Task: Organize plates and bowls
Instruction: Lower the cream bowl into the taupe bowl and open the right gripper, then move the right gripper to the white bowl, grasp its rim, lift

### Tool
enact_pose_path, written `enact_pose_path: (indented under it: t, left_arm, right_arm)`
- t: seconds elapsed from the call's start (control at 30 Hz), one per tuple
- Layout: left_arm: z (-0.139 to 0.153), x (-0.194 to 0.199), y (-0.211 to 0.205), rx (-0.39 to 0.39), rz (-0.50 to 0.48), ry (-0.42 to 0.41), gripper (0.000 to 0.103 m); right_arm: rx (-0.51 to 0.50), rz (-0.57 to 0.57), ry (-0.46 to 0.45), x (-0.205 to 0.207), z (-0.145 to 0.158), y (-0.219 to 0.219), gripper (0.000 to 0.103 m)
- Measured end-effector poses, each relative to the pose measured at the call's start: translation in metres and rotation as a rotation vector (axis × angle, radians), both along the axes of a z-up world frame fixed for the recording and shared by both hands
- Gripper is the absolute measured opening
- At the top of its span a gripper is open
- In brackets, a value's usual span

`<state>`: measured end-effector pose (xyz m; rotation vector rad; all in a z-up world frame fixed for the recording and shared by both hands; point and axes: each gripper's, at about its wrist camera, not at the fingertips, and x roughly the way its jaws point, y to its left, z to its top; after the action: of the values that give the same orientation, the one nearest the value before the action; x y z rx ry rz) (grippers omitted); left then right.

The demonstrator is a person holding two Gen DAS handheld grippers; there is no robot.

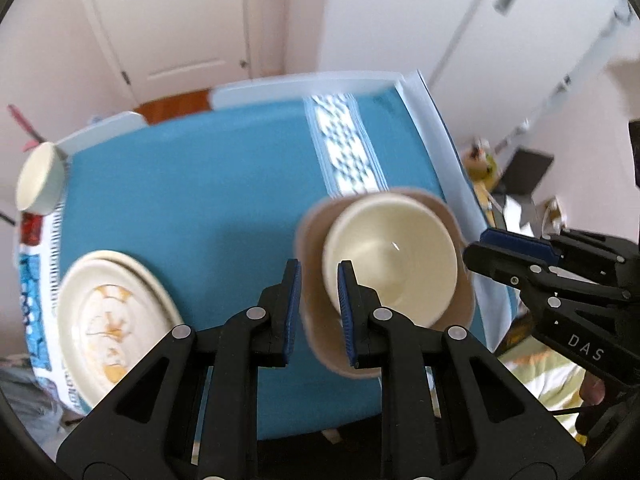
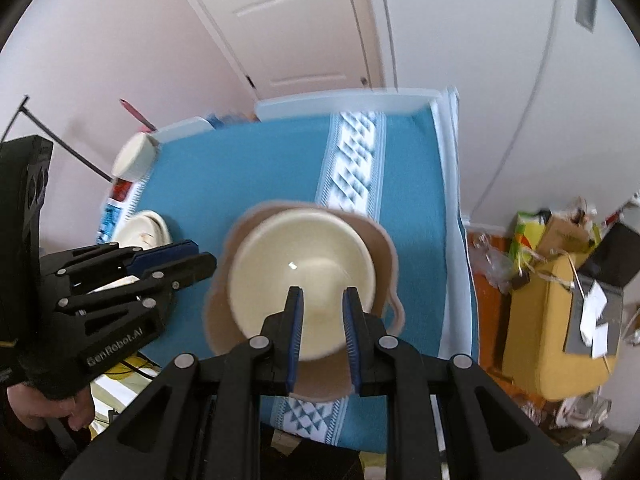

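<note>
Left gripper (image 1: 319,312): I've clamped the tan plate (image 1: 316,344) rim.
Right gripper (image 2: 322,338): clamped opposite rim.
Risk: uneven lift tips the bowl (image 2: 302,280) off, onto the table's (image 2: 240,168) near edge.

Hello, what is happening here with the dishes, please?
A person holds a gripper in each hand. The left gripper and the right gripper both pinch the near rims of a cream bowl nested in a tan plate, above the blue tablecloth. Stacked plates and another bowl sit at the table's left edge.
</note>
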<state>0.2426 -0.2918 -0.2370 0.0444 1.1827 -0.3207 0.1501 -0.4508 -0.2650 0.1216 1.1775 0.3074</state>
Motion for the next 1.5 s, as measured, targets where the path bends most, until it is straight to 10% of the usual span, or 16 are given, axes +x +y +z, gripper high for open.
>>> enact_pose_path:
  t: [0.1,0.17,0.23,0.33,0.37,0.9,1.13,1.3,1.5]
  left_arm:
    - [0.022,0.000,0.027,-0.051,0.075,-0.053,0.030]
    - [0.034,-0.002,0.046,-0.032,0.137,-0.093,0.091]
    - [0.048,-0.005,0.068,0.000,0.214,-0.165,0.103]
    - [0.060,-0.004,0.102,0.006,0.303,-0.181,0.103]
    - [0.062,-0.004,0.113,0.004,0.336,-0.182,0.103]
    - [0.038,0.049,0.328,-0.117,0.801,-0.099,0.102]
    - [-0.013,0.093,0.391,-0.164,0.865,-0.057,0.102]
    - [-0.058,0.122,0.411,-0.170,0.859,-0.005,0.080]
    - [-0.088,0.146,0.420,-0.185,0.859,0.026,0.058]
  right_arm:
    - [0.021,0.040,-0.037,0.010,0.016,0.011,0.018]
    - [0.044,0.077,-0.064,0.020,0.027,0.021,0.019]
    - [0.058,0.115,-0.091,0.029,0.036,0.034,0.034]
    - [0.084,0.168,-0.144,0.045,0.047,0.055,0.093]
    - [0.093,0.192,-0.160,0.052,0.051,0.065,0.097]
    - [0.084,0.574,-0.132,0.171,0.047,0.273,0.098]
    - [0.024,0.645,-0.024,0.228,-0.007,0.365,0.098]
    - [0.079,0.626,0.064,0.255,-0.048,0.395,0.098]
    - [0.110,0.645,0.170,0.270,-0.087,0.428,0.064]
